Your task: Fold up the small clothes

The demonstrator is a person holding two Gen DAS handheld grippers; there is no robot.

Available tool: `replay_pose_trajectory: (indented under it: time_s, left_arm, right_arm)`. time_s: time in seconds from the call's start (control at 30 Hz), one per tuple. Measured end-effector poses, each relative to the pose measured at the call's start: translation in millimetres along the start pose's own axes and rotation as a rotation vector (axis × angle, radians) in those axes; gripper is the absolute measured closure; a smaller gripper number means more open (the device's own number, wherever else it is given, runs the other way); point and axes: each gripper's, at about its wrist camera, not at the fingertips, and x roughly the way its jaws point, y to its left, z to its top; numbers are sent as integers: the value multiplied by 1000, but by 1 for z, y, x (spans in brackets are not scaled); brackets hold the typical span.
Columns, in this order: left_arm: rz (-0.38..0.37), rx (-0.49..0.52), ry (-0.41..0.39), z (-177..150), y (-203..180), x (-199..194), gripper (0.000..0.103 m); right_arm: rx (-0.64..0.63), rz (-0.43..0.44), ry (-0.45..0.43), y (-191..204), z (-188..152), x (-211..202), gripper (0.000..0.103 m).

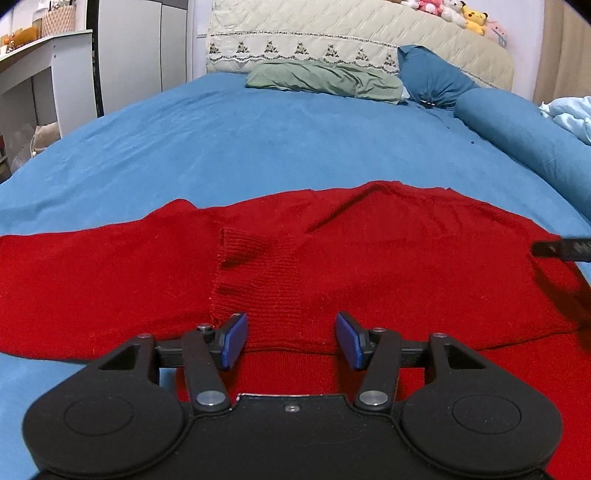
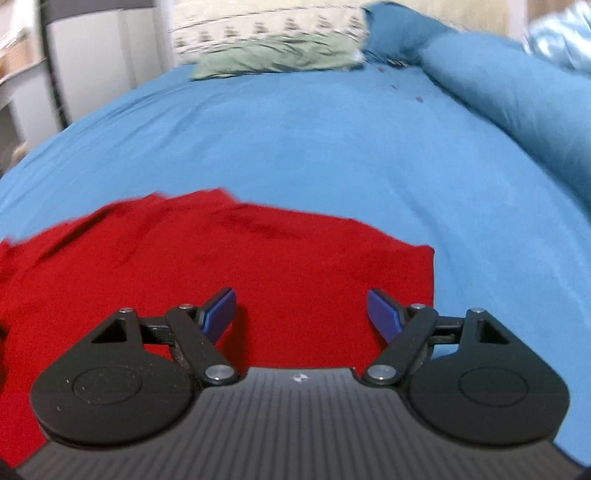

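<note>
A: Where is the red sweater (image 1: pixel 369 251) lying right now?

B: It is lying flat on the blue bed sheet (image 1: pixel 258 140), stretching side to side across both views, so its long axis is running crosswise to the way both claws are pointing. A sleeve is already lying folded in over the body, with its ribbed cuff (image 1: pixel 251 280) sitting just ahead of the left claw (image 1: pixel 291 339).

A: And the claws themselves?

B: The left claw is standing about half open, with its blue pads either side of the cuff's near edge but not pressing on it, so it is holding nothing. The right claw (image 2: pixel 301 314) is standing wide open over the garment's right end, near the sweater's right-hand edge (image 2: pixel 430 273), and is also gripping nothing. Its picture is smearing, so I am judging that hand to be travelling.

A: Which hand is nearer the next fold?

B: I am guessing the right, since that end's edge is lying just beside its right finger; the left is sitting over the middle.

A: The room?

B: Bedroom: a green pillow (image 1: pixel 325 79) and blue pillows (image 1: pixel 432 77) are resting by a quilted headboard (image 1: pixel 332 37), plush toys (image 1: pixel 454 14) are sitting on top, white cabinets (image 1: pixel 140 48) are standing at left.
</note>
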Motion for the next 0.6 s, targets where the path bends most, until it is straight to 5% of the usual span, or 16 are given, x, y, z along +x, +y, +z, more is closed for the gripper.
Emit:
replay_pose_trajectory:
  time_s: [0.23,0.6]
  left_arm:
    - [1,22,9,1,1,-1,44]
    - [66,3,-63,26,3,-87,37]
  right_arm:
    - [62,-76,9,-18,13,27,6]
    - [-13,118,-142,50,20,-112,0]
